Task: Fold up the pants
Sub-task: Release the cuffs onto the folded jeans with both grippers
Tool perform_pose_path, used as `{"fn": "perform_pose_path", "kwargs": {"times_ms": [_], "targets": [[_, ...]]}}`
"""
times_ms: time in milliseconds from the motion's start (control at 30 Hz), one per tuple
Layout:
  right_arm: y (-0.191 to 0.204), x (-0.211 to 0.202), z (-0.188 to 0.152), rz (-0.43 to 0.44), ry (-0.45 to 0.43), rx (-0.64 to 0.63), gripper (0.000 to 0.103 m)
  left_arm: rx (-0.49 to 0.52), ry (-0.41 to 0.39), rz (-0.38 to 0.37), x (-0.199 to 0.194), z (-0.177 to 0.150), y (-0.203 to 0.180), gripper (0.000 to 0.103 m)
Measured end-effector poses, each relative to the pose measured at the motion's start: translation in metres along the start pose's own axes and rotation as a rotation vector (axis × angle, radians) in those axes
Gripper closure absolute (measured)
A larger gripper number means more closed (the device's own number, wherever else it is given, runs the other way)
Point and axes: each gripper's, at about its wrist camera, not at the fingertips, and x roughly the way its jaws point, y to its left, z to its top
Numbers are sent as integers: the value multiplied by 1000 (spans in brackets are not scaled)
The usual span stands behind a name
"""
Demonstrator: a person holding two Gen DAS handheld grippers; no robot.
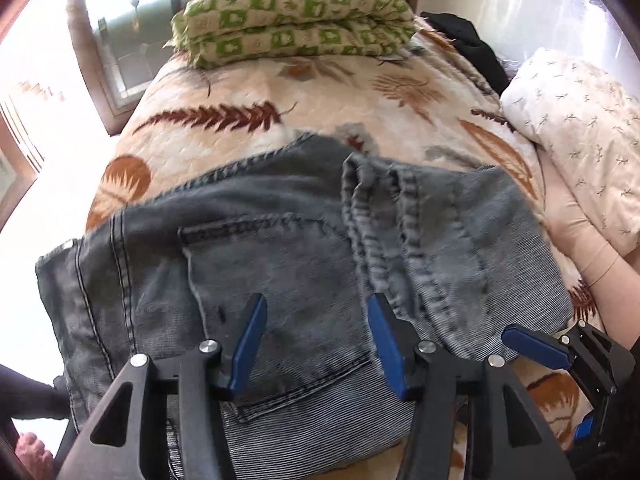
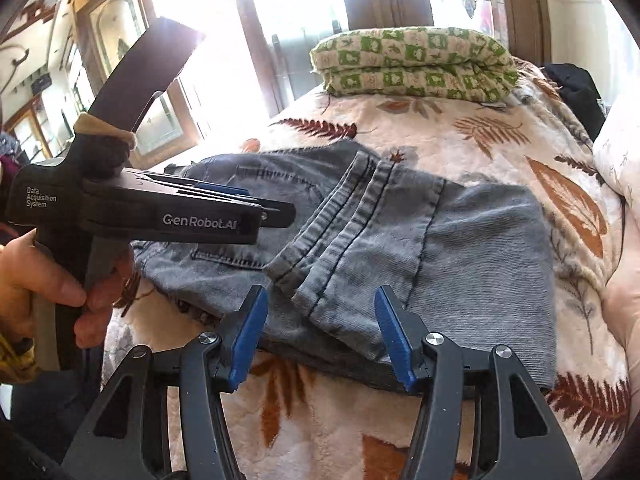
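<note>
Grey-blue denim pants lie folded on the bed, back pocket up, with the two leg hems laid over the top part. My left gripper is open and empty just above the pocket area. My right gripper is open and empty above the near edge of the pants, close to the hems. The right gripper also shows at the lower right of the left wrist view. The left gripper's body shows at the left of the right wrist view.
The bed carries a cream quilt with brown leaf prints. A folded green-and-white blanket lies at the far end. A white pillow and a dark garment lie at the right. Windows and a wooden frame stand at the left.
</note>
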Motion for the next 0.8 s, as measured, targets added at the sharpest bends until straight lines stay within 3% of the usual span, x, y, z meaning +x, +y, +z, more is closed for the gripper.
{"fn": "perform_pose_path", "kwargs": {"times_ms": [133, 233, 400, 667, 733, 800], "targets": [[-4, 15, -14, 16, 67, 26, 45, 10, 10, 15, 12, -7, -1, 48], [-3, 19, -15, 22, 62, 6, 37, 35, 8, 42, 19, -11, -6, 48], [3, 14, -14, 10, 65, -14, 35, 37, 5, 44, 18, -12, -6, 48], [-7, -15, 9, 26, -47, 107, 35, 29, -4, 30, 17, -14, -4, 47], [-11, -10, 11, 19, -30, 127, 36, 25, -5, 22, 16, -14, -3, 47], [-15, 7, 4, 5, 41, 127, 37, 21, -4, 10, 13, -14, -1, 47]]}}
